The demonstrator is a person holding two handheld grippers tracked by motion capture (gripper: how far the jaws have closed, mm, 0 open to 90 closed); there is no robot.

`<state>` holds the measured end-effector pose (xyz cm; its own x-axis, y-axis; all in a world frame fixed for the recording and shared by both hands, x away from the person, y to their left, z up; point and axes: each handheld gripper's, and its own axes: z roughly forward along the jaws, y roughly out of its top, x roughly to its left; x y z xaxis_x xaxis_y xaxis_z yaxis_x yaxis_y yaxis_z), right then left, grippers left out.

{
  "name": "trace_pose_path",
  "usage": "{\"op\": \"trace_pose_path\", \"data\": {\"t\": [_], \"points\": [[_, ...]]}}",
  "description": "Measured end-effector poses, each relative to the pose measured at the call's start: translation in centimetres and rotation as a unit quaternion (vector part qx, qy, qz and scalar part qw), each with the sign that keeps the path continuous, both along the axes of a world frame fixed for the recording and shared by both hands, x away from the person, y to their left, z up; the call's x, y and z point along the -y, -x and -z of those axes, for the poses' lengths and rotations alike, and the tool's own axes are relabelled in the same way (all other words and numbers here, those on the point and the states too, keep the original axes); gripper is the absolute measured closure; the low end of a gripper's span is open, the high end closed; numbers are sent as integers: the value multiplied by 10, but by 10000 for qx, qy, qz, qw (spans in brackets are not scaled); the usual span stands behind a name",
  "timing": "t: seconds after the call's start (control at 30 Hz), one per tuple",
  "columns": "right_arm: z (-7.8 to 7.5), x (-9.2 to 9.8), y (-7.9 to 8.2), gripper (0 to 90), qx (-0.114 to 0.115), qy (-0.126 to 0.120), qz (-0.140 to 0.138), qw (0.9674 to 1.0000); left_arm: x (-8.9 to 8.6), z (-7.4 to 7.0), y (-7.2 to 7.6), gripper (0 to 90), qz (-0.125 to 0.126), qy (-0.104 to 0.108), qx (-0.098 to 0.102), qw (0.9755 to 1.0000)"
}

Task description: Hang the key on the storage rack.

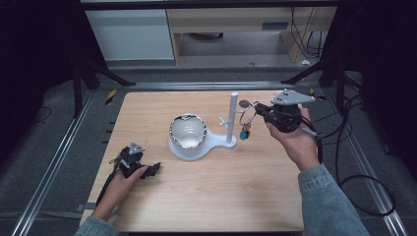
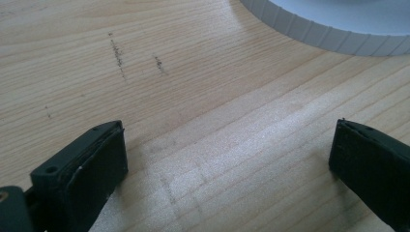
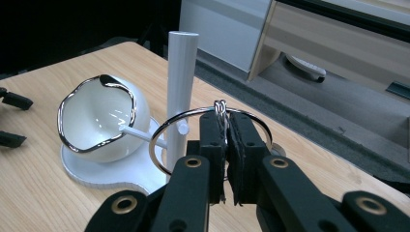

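Observation:
A white stand [image 1: 216, 142] sits mid-table, with an upright post [image 1: 232, 118] that carries short pegs. On its round base rests a white bowl [image 1: 187, 131] with a wavy silver rim. My right gripper [image 1: 258, 110] is shut on a metal key ring [image 1: 247, 115], held just right of the post, and a teal tag [image 1: 244, 132] hangs below it. In the right gripper view the ring [image 3: 186, 114] is pinched upright between the jaws of my right gripper [image 3: 226, 140], close to the post [image 3: 182, 72] and a peg [image 3: 140, 134]. My left gripper [image 1: 155, 168] rests open on the table at front left, holding nothing.
The left gripper view has my left gripper [image 2: 227, 150] with jaws wide apart over bare wood, and the stand's ribbed base edge [image 2: 329, 29] lies ahead. Cables trail off the table's right side [image 1: 344, 147]. A cabinet [image 1: 133, 29] stands beyond the far edge.

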<state>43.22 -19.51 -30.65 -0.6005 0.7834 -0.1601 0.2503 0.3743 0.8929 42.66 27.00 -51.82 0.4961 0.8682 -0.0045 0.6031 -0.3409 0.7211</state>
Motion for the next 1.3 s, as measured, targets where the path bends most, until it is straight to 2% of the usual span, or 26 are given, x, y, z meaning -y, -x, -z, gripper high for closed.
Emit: {"op": "trace_pose_path", "data": {"t": [0.27,0.53,1.3], "points": [[2,-8,-10,855,-75,28,-66,9999,0,0,0,0,-2,-2,0,10000],[6,-8,-16,855,-144,34,-65,9999,0,0,0,0,1,-2,-1,10000],[13,-7,-26,854,-324,-51,-154,9993,0,0,0,0,-3,-2,1,10000]]}}
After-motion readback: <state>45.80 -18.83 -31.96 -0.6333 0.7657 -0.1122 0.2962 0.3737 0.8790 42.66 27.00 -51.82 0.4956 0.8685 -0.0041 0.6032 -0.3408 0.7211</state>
